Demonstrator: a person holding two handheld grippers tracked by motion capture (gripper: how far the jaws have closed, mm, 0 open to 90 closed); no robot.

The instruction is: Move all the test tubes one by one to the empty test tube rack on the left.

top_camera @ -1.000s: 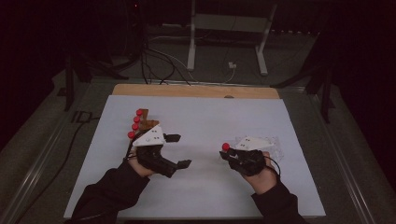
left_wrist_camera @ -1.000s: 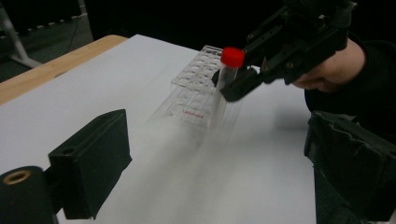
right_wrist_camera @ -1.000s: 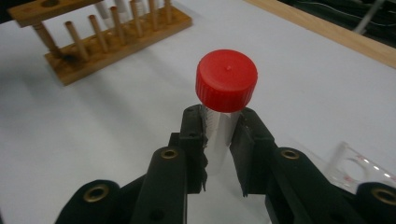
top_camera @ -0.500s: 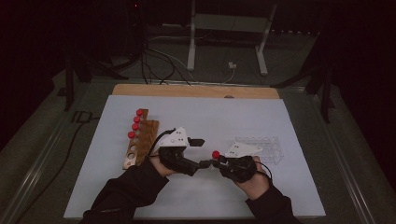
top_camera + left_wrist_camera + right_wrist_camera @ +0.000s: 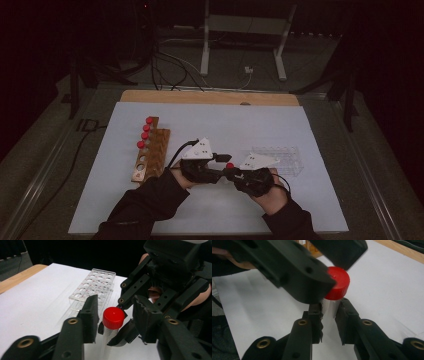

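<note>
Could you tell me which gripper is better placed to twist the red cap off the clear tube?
The left gripper: its jaws, just closing, flank the red screw cap, while the right gripper clamps the clear plastic tube below.

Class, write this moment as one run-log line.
right hand-held gripper: shut on tube | left hand-held gripper: closing around red cap, gap visible | clear rack: empty

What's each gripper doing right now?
Left gripper: fingers have just been closing around the red cap, gaps still visible, so open.
Right gripper: shut on the tube below its cap.
</note>
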